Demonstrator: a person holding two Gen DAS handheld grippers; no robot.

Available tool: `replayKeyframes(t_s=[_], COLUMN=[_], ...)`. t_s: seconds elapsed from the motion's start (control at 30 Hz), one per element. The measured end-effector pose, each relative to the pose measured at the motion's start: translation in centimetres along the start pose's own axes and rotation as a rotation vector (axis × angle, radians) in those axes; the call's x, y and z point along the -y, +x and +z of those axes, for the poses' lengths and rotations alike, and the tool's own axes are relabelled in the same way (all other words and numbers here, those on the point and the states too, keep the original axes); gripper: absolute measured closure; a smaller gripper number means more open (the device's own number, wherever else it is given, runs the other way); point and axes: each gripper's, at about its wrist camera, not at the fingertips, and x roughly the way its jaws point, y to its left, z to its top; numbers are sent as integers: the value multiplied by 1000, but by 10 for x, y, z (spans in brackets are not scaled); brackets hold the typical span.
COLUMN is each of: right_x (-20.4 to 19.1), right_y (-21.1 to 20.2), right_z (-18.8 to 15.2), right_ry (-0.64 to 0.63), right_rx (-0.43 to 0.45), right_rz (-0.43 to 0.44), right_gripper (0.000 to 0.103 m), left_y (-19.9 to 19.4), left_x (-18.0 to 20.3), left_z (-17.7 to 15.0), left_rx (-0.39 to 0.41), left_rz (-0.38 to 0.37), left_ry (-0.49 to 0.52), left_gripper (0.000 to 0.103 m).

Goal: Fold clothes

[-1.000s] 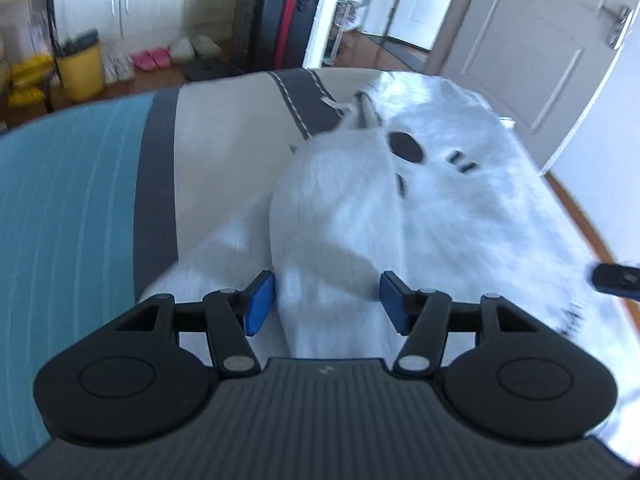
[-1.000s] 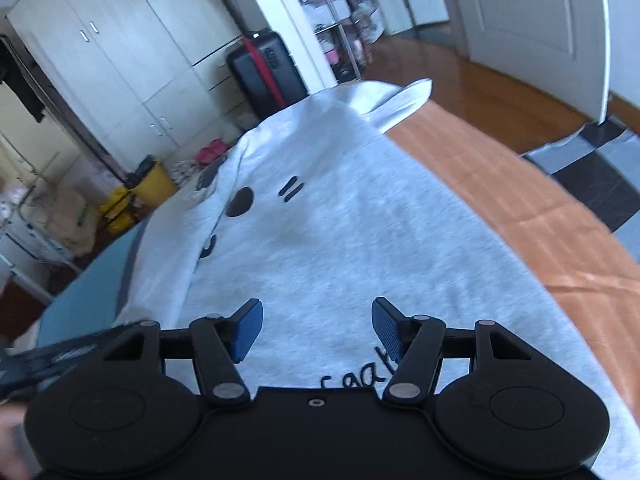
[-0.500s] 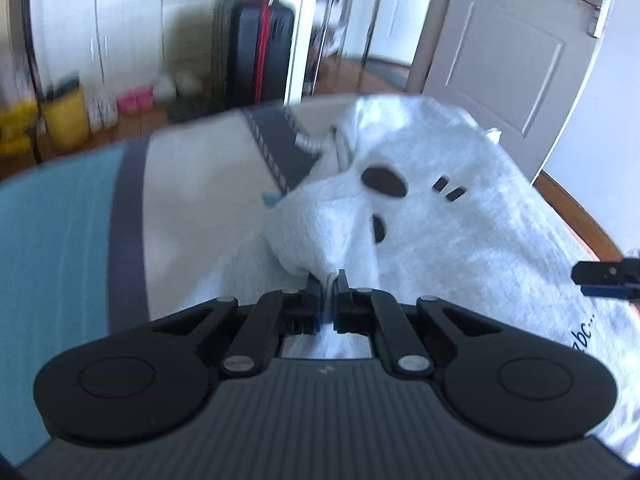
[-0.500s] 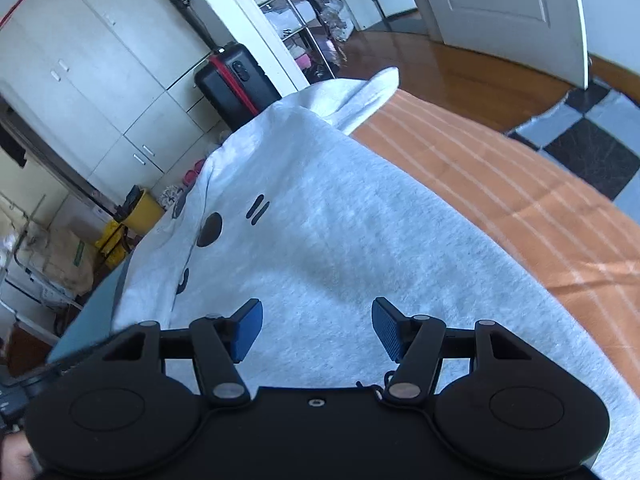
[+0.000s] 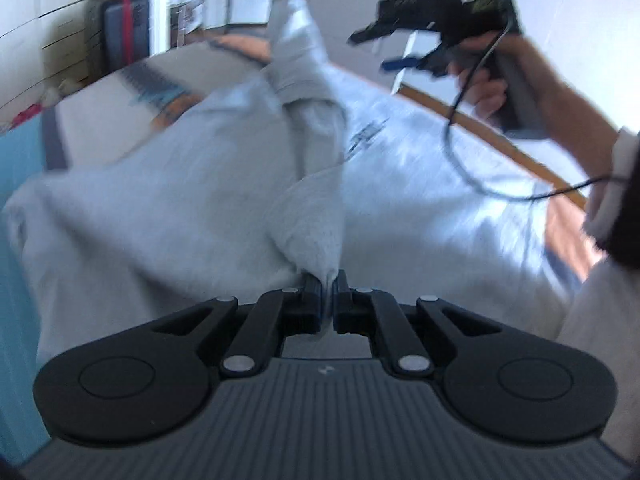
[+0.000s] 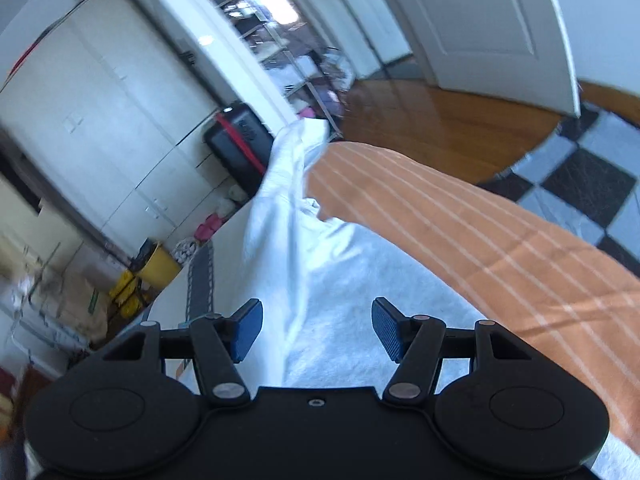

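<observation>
The left gripper (image 5: 328,280) is clenched on a pinch of the light grey sweatshirt (image 5: 224,184), its black jaws nearly meeting with a peak of fleecy cloth squeezed between them. From that pinch the fabric rises in a ridge and runs away across the bed (image 5: 100,120), bunched and twisted toward the far end, where a sleeve or hem stands up in a blurred fold. Dark printed lettering shows on the flatter part of the sweatshirt to the right of the ridge (too smeared to read).

The right gripper (image 6: 316,328) is released: its blue-padded jaws stand well apart with nothing pressed between them. In the right wrist view it hovers over the sweatshirt (image 6: 344,320), with a raised band of the cloth running up from just beside its left finger toward the far edge of the bed. In the left wrist view this gripper (image 5: 384,50) hangs in the air above the far right part of the garment, held in the person's right hand (image 5: 486,88), a black cable (image 5: 464,160) looping down from it.

The bedcover shows an orange part with pale stripes (image 6: 460,232) to the right of the sweatshirt, and cream and teal parts with a dark band on the other side. Beyond the bed stand a black suitcase with a red strap (image 6: 236,144), white cupboards (image 6: 100,120), a yellow bin (image 6: 160,264) and a white door (image 6: 488,20).
</observation>
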Motion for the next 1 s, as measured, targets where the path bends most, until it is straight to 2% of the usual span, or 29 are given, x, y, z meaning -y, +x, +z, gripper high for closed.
replayKeyframes(t_s=[0.13, 0.23, 0.3, 0.37, 0.4, 0.43, 0.47, 0.5, 0.53, 0.63, 0.67, 0.73, 0.77, 0.87, 0.9, 0.97, 1.0], right_x=[-39, -69, -81, -88, -88, -84, -80, -76, -71, -52, -43, -16, -1, 41, 49, 52, 50], right_y=[7, 19, 35, 54, 59, 61, 62, 64, 55, -3, -21, -45, -49, -31, -28, -32, -35], right_z=[-8, -19, -31, -42, -45, -44, -44, -44, -40, -17, -13, -10, -13, -27, -28, -20, -16], right_ry=[-198, -347, -422, -508, -531, -536, -540, -544, -509, -291, -218, -66, -2, 118, 142, 158, 154], right_rx=[-16, -28, -75, -133, -149, -155, -162, -169, -150, -29, -21, -44, -80, -261, -289, -249, -218], right_rz=[33, 65, 106, -17, -69, -97, -125, -153, -152, -63, -39, 1, -19, -188, -211, -177, -167], right_gripper=[37, 37, 38, 39, 43, 52, 89, 96, 96, 96, 96, 96, 96, 95, 95, 93, 86], left_y=[4, 6, 8, 9, 6, 5, 2, -3, -8, -22, -29, -37, -38, -32, -31, -31, -33], left_x=[-8, -2, -1, -3, -6, -7, -8, -9, -9, -8, -6, -1, 1, 4, 5, 6, 5], left_z=[-9, -10, -12, -15, -13, -12, -10, -8, -6, 1, 4, 7, 7, 3, 1, -4, -6], left_rx=[8, 9, 3, -1, 3, 6, 13, 25, 36, 74, 95, 126, 127, 85, 68, 50, 48], left_rz=[24, 33, 42, 46, 39, 34, 32, 34, 37, 43, 42, 44, 46, 22, 19, 29, 36], left_ry=[-53, -19, -7, -8, -17, -23, -29, -33, -37, -44, -35, -15, -10, -24, -29, -28, -35], left_gripper=[99, 99, 99, 99, 99, 99, 99, 99, 99, 99, 99, 99, 99, 99, 99, 99, 99])
